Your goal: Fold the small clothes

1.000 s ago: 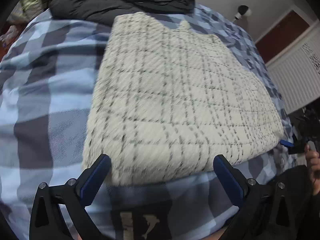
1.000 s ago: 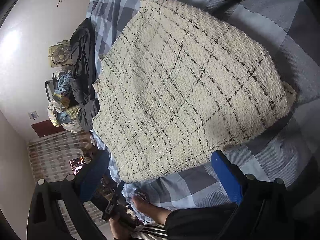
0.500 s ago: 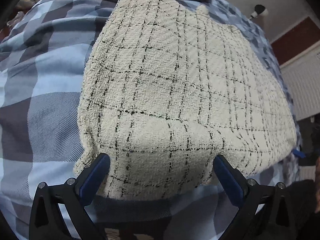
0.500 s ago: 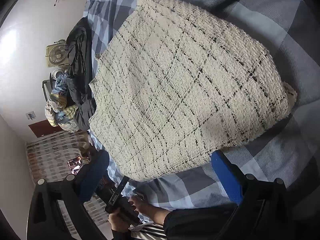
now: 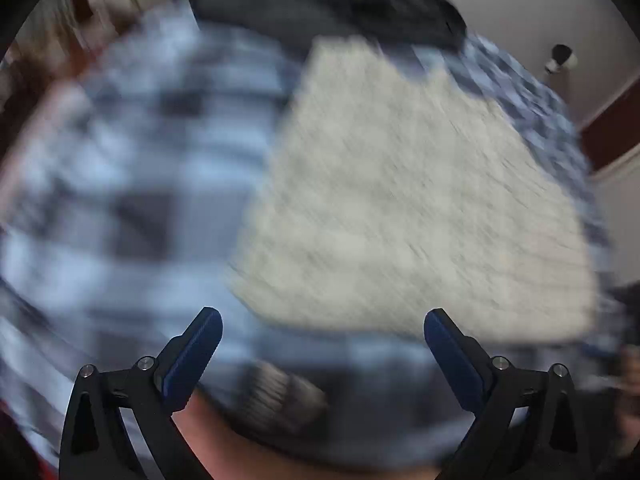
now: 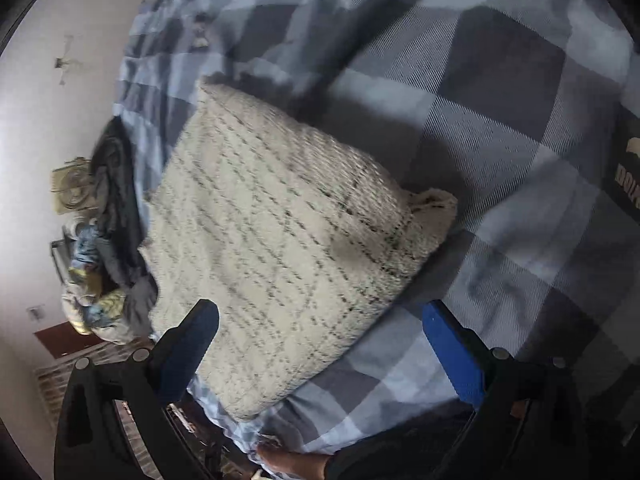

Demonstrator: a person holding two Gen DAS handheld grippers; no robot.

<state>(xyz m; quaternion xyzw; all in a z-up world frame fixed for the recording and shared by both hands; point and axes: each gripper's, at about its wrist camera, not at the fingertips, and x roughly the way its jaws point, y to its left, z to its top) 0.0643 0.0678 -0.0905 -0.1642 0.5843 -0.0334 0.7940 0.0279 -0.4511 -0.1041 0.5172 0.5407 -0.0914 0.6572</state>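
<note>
A cream garment with a thin black check [image 5: 420,208] [image 6: 280,248] lies folded flat on a blue and grey plaid bedspread [image 5: 120,200] [image 6: 500,100]. The left wrist view is heavily motion-blurred. My left gripper [image 5: 322,334] is open with nothing between its blue fingers, just short of the garment's near edge. My right gripper [image 6: 320,332] is open too; the garment's near edge lies between and beyond its fingers, untouched. One small corner of cloth [image 6: 434,204] sticks out at the garment's right side.
A dark jacket [image 5: 340,12] [image 6: 116,184] lies at the far end of the bed. A heap of coloured clothes [image 6: 92,280] and a fan [image 6: 72,192] stand beyond it. A person's hand [image 6: 288,462] and forearm [image 5: 248,448] show at the bottom edges.
The left gripper has pulled back and swung left fast, so the garment now sits to its right. The right gripper has moved back and turned, showing more bedspread to the right.
</note>
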